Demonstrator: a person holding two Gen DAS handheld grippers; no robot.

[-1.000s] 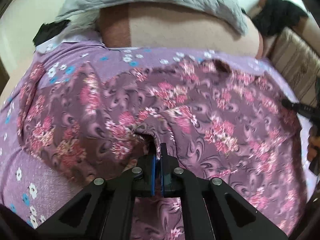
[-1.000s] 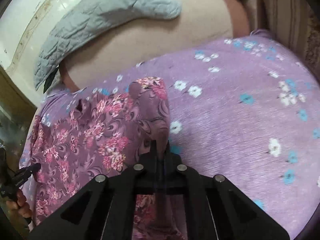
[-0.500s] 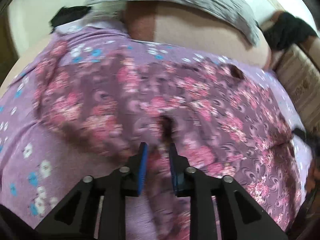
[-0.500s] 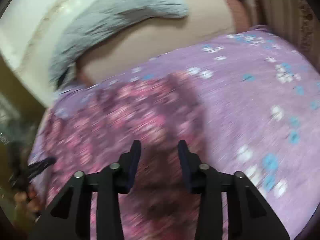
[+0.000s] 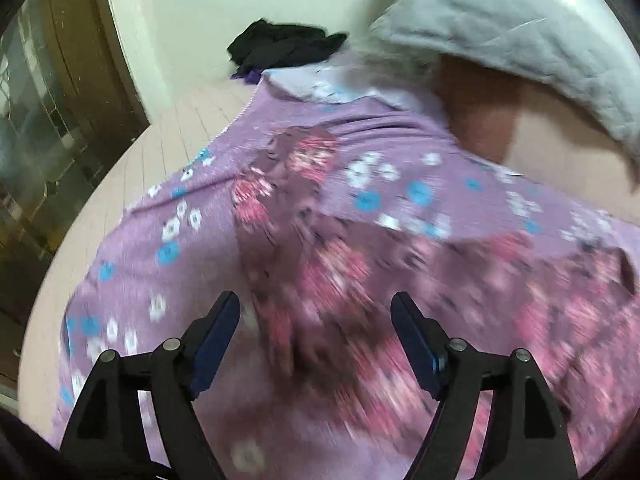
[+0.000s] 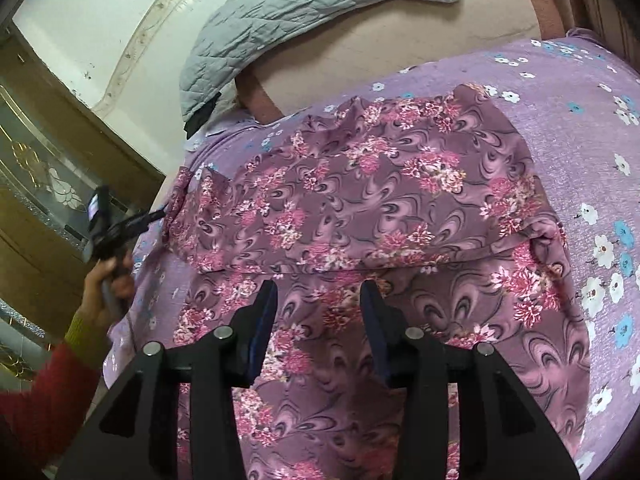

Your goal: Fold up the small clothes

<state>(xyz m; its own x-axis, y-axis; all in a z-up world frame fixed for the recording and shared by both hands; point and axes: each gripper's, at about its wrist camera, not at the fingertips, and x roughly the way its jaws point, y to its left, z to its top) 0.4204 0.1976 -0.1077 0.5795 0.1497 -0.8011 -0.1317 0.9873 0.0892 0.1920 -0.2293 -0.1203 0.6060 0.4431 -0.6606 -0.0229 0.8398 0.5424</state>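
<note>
Both grippers apart above a floral garment with one fold laid on the bed

The right gripper [image 6: 318, 312] hovers with its fingers spread and nothing between them, just over the garment [image 6: 360, 208], near the straight folded edge that crosses it; being empty, it seems free to pick a new hold. The left gripper [image 5: 316, 332] is likewise spread wide and empty, over the garment's left end [image 5: 320, 264], though that view is blurred. In the right wrist view the left gripper [image 6: 156, 214] points at the garment's far left edge, held in the person's left hand [image 6: 108, 276], probably placed to take that side for the next fold. The garment lies spread on the purple flowered bedsheet [image 6: 592, 92], its upper layer doubled over the lower. A grey quilt [image 6: 304, 12] lies beyond, well apart, and a dark cloth [image 5: 280, 46] sits at the sheet's far end.
</note>
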